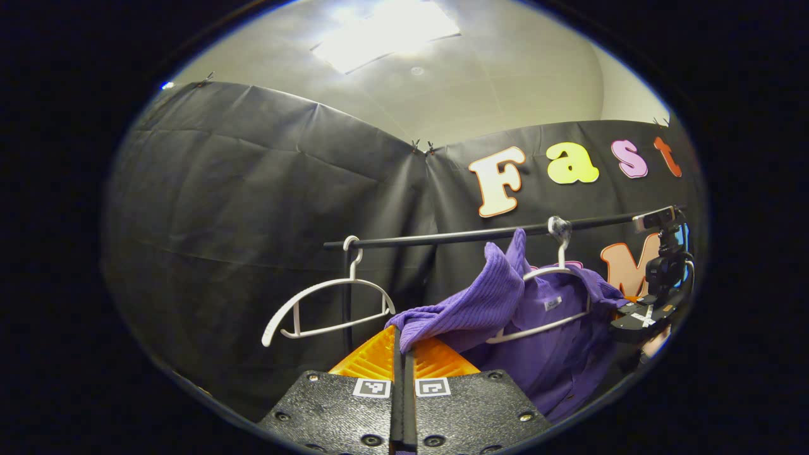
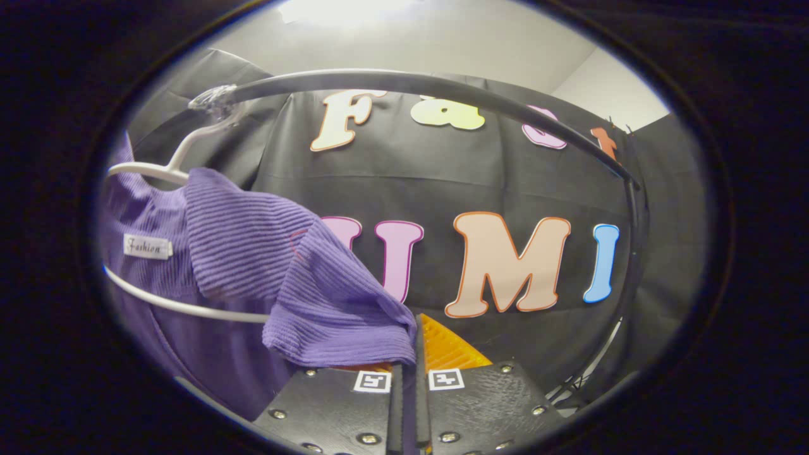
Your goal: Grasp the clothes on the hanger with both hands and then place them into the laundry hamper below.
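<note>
Shirt (image 1: 505, 297) pinched in both tongs (closed)

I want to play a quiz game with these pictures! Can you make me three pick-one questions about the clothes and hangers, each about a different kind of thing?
1. Where is the bare hanger?
A. On the rail, away from the shirt
B. Lying on the floor
C. Inside a basket

2. What colour is the shirt?
A. Green
B. Purple
C. White

3. What is the left gripper doing?
A. Wide open, holding nothing
B. Closed on a hanger
C. Closed on the shirt's cloth

Answers:
1 A, its hook sits over the dark rail, apart from the shirt's own hanger.
2 B, the ribbed cloth is purple in both views.
3 C, a fold of the shirt runs down between its closed fingers; the right gripper pinches another fold the same way.
</note>
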Demonstrator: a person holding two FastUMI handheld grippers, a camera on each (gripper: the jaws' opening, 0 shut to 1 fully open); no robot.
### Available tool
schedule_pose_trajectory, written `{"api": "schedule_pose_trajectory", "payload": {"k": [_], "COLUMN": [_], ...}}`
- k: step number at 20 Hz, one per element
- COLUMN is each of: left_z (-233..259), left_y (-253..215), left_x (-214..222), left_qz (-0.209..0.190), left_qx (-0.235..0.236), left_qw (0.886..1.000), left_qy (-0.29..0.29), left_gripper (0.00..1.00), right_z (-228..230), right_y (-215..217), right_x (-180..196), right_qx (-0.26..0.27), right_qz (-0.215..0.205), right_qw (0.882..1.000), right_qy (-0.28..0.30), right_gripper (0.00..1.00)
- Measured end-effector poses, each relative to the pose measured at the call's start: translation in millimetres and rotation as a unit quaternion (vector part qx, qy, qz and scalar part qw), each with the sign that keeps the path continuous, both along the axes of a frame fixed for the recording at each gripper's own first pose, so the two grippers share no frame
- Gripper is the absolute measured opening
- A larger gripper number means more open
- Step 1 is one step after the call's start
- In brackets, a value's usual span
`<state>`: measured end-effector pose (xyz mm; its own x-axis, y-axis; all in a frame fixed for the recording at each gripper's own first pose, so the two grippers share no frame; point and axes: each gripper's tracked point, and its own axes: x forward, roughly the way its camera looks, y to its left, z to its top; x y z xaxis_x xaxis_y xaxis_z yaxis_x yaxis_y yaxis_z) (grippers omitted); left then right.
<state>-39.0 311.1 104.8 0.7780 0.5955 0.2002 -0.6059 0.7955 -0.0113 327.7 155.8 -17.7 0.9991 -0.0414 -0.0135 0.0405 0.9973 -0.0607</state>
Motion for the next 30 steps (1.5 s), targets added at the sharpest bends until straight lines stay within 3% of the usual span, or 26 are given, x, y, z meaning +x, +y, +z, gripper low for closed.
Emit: {"api": "schedule_pose_trajectory", "payload": {"k": [4,12,20,30], "left_z": [13,-17,-70,-111], "left_y": [23,65,74,55], "left_x": [-1,22,46,50], "left_qz": [0.013,0.023,0.009,-0.001], "left_qx": [0.009,-0.005,-0.03,-0.041], "left_qw": [1.0,0.999,0.997,0.995], "left_qy": [-0.011,0.023,0.065,0.096], "left_gripper": [0.02,0.01,0.0,0.0], "right_z": [18,38,-1,-52], "right_y": [-8,-25,-37,-45], "right_x": [14,45,65,69], "right_qx": [0.003,0.01,0.034,0.016], "right_qz": [-0.008,-0.022,-0.037,-0.04], "right_qw": [1.0,0.999,0.999,0.996], "right_qy": [-0.015,-0.027,0.021,0.076], "right_gripper": [0.07,0.07,0.07,0.08]}}
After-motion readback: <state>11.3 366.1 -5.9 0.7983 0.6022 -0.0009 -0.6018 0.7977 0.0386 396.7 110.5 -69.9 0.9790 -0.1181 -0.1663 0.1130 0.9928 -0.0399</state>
